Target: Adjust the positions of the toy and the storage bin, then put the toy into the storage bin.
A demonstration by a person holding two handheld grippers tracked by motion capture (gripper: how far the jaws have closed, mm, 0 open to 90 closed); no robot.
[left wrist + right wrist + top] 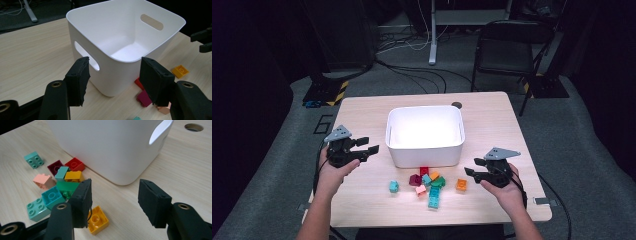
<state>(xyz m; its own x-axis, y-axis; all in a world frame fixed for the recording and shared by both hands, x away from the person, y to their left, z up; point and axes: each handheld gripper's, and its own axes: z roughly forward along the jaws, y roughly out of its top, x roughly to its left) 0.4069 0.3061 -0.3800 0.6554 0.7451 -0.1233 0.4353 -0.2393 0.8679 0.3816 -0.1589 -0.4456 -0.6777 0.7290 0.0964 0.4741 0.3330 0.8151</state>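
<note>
A white bin [424,152] stands mid-table, empty inside [125,50]. In front of it lies a pile of toy bricks [428,182], among them red [75,164], maroon [55,167], pink [43,181], green [67,187] and teal [51,196] ones. A teal brick [394,186] lies apart on the left, an orange one [461,185] on the right. My left gripper [369,145] hovers open left of the bin, its jaws [115,65] aimed at the bin's corner. My right gripper [471,166] is open just above the orange brick [98,220], which lies under its left jaw; nothing sits between the pads.
A round cable hole [456,105] sits in the table behind the bin. Beyond the far edge stand a black folding chair [507,45] and a desk leg [432,35], with cables on the floor. Bare wood lies left and right of the bin.
</note>
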